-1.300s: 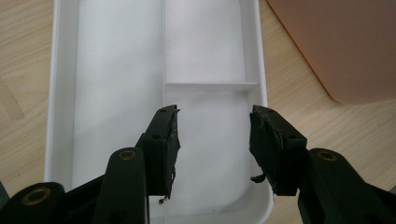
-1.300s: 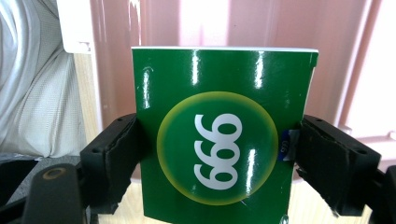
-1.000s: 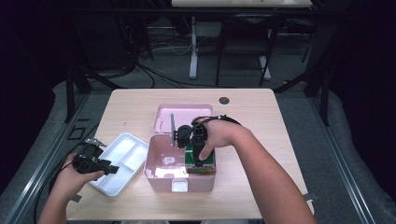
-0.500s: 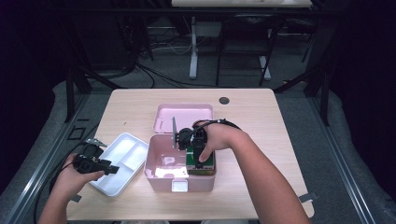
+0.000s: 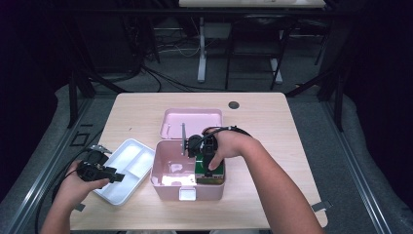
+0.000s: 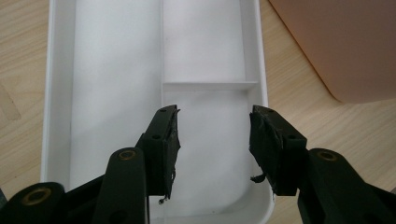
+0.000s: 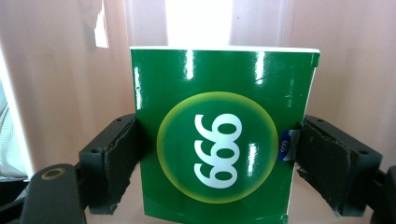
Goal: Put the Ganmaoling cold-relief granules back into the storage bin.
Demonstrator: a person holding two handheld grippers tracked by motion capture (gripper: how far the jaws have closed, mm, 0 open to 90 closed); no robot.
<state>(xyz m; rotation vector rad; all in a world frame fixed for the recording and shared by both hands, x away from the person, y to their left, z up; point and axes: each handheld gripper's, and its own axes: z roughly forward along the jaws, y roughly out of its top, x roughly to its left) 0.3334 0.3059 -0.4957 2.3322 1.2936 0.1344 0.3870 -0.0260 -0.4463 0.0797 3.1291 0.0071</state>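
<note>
A glossy green box [image 7: 217, 93] printed with white "999" in a yellow-green circle stands inside the pink lunch box [image 5: 160, 175], at its right end [image 5: 210, 174]. My right gripper [image 7: 217, 158] is shut on the green box, one pad against each side, with pink walls all around. From above, the right gripper [image 5: 208, 163] points down into the pink box under the person's hand. My left gripper [image 6: 212, 140] hovers open over a white divided tray [image 6: 116, 70], nothing between its pads. In the high view the left gripper [image 5: 113, 175] sits at the tray's near left edge.
The pink lid [image 5: 192, 122] lies flat behind the pink box. The white tray [image 5: 129, 161] lies just left of the box. A small dark round cap [image 5: 234, 105] sits in the far part of the wooden table [image 5: 272, 136].
The right hand has shifted slightly, setting the green box a little deeper into the pink box. The left gripper has stayed put over the tray.
</note>
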